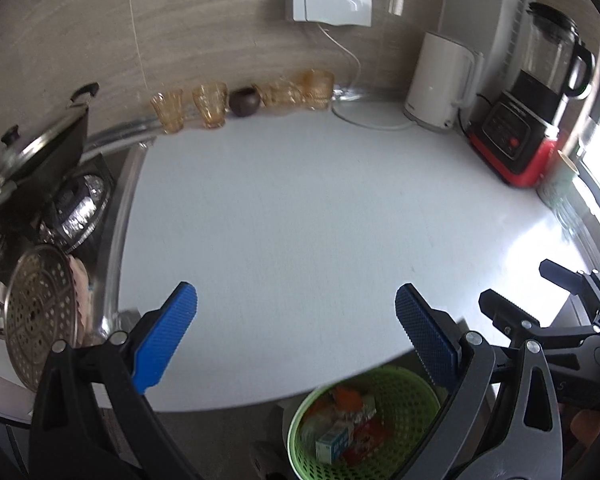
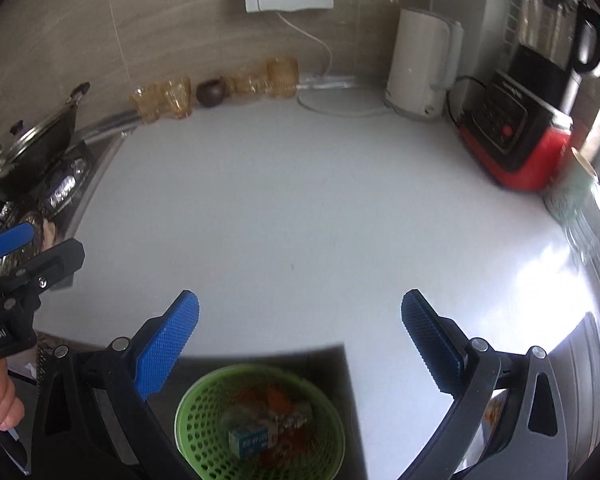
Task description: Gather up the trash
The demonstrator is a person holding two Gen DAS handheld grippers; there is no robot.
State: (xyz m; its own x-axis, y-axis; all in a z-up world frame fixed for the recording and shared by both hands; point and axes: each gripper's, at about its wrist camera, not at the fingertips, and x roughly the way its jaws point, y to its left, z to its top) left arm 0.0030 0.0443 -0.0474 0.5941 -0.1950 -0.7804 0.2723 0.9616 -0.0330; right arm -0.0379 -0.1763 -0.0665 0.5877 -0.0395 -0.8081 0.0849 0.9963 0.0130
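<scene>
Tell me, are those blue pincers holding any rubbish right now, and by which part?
Nothing is held. The left gripper and right gripper both stand open and bare above the counter; the trash lies in the green basket.

Materials check: mostly plastic, glass and metal on a matt counter

White countertop (image 1: 300, 220) is looking smooth and matt, glaring only near the window; green basket (image 1: 400, 408) is showing perforated plastic, holding a small paper carton (image 1: 334, 444); left gripper (image 1: 296, 320) pads (image 1: 168, 332) are showing knobbly blue rubber on matt black plastic; amber glasses (image 1: 210, 104) are reading as ribbed glass; steamer plate (image 1: 40, 320) is showing perforated shiny metal; kettle (image 1: 440, 80) is looking smooth off-white plastic
</scene>
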